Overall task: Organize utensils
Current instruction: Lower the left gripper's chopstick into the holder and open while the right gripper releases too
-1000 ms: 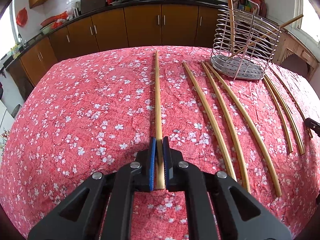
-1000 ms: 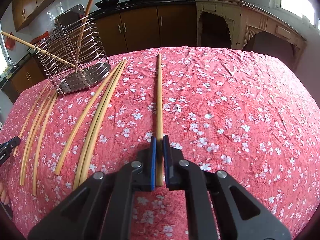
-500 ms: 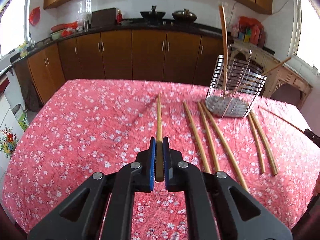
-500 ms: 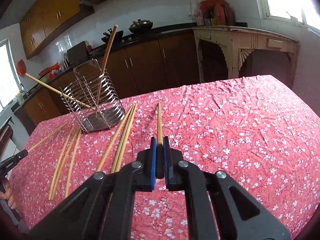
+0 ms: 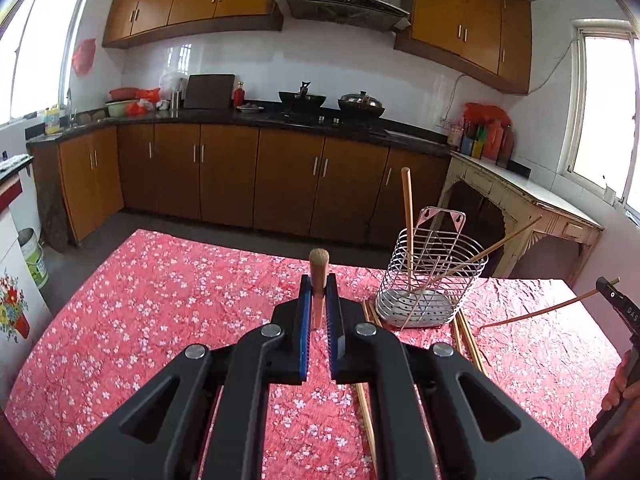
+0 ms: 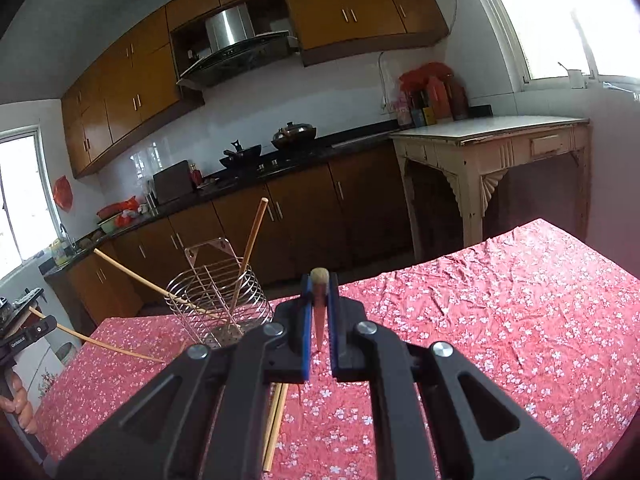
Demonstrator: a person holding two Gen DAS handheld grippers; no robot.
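Observation:
My left gripper (image 5: 319, 300) is shut on a wooden chopstick (image 5: 319, 266), lifted above the table and seen end-on. My right gripper (image 6: 320, 304) is shut on another chopstick (image 6: 320, 280), also raised and pointing forward. The wire utensil holder (image 5: 432, 272) stands on the red flowered tablecloth (image 5: 160, 304) to the right of my left gripper and holds two chopsticks (image 5: 408, 216). In the right wrist view the holder (image 6: 218, 300) stands to the left. Loose chopsticks (image 5: 466, 336) lie on the cloth by the holder.
The other gripper (image 5: 618, 308) with its chopstick shows at the right edge of the left wrist view. Kitchen cabinets (image 5: 240, 176) and a counter with pans run behind the table. A white side table (image 6: 492, 148) stands at the back right.
Both grippers have risen and tilted up, each lifting its chopstick off the cloth. The views now look across the kitchen instead of down at the table.

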